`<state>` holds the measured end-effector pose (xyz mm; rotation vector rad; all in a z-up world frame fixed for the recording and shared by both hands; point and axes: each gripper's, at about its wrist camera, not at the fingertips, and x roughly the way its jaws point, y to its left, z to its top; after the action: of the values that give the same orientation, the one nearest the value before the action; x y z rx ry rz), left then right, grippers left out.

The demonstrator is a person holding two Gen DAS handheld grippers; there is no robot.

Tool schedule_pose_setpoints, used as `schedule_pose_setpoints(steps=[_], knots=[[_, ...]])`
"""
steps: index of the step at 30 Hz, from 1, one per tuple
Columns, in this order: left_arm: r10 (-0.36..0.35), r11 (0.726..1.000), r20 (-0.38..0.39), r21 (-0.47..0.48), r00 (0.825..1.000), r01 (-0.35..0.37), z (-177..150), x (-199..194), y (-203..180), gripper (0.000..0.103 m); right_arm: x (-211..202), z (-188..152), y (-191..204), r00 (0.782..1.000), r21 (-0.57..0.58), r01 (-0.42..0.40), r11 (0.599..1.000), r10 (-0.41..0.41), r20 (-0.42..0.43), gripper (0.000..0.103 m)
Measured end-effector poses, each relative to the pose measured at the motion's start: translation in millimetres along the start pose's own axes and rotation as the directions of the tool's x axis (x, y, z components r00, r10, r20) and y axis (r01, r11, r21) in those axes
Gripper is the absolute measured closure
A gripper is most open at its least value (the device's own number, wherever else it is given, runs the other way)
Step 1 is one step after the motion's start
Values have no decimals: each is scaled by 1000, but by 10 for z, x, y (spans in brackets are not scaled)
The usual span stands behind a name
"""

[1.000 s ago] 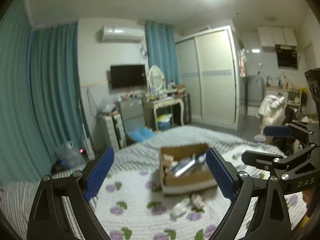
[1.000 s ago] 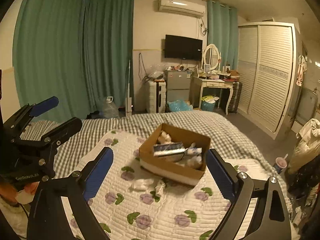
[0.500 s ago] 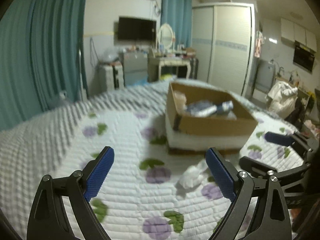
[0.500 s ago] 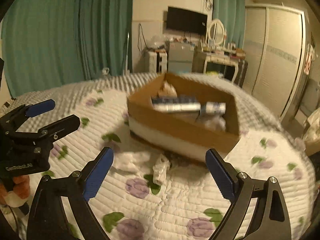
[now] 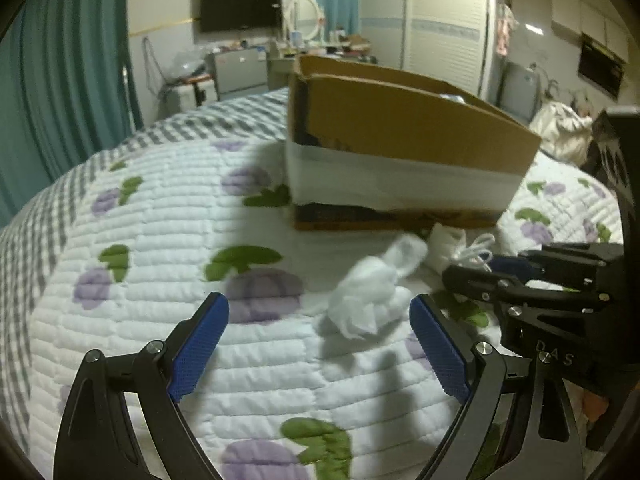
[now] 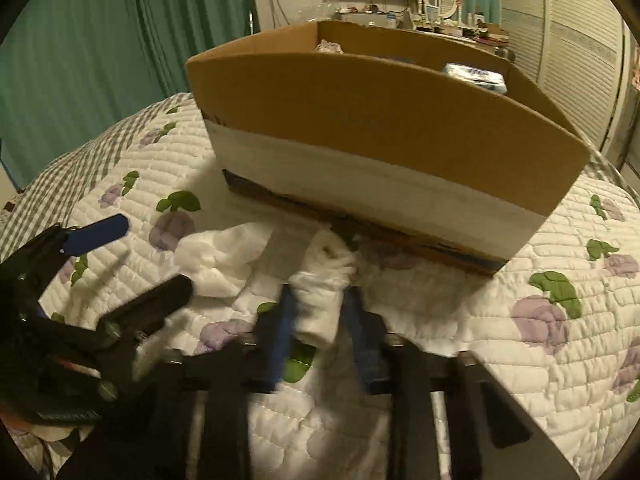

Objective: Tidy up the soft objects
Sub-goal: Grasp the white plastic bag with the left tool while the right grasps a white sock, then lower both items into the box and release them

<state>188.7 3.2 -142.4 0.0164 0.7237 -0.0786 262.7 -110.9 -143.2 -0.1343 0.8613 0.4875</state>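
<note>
A cardboard box [image 5: 404, 136] with a white band stands on the quilted bed; it also shows in the right wrist view [image 6: 380, 120]. Two white socks lie in front of it. My left gripper [image 5: 320, 348] is open just above the quilt, with a crumpled white sock [image 5: 372, 296] between its fingers near the right pad. My right gripper [image 6: 322, 328] has closed on the other white sock [image 6: 324, 300], its blue pads pressing both sides. That gripper shows at the right in the left wrist view [image 5: 500, 272].
A flat white cloth [image 6: 224, 252] lies left of the held sock. Packets [image 6: 476, 76] sit inside the box. The flowered quilt [image 5: 160, 280] covers the bed. Green curtains [image 6: 120, 40], a dresser and a wardrobe stand beyond.
Both grippers came down and forward toward the socks in front of the box. The right gripper went from open to closed on a white sock. The left gripper stayed open.
</note>
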Motion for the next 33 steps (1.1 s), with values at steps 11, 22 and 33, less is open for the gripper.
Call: schedule_pose_setpoints(steps=[11, 22, 33], knots=[[-109, 992, -55, 55, 992, 112, 9, 146, -221, 64, -273, 12, -122, 997, 5, 57, 998, -57, 58, 85], [-149, 987, -4, 60, 989, 149, -38, -636, -344, 64, -963, -207, -85, 992, 6, 70, 998, -70, 109, 85], [-103, 993, 105, 62, 989, 97, 367, -1317, -377, 64, -1851, -85, 116, 976, -33, 45, 998, -37, 213, 85]])
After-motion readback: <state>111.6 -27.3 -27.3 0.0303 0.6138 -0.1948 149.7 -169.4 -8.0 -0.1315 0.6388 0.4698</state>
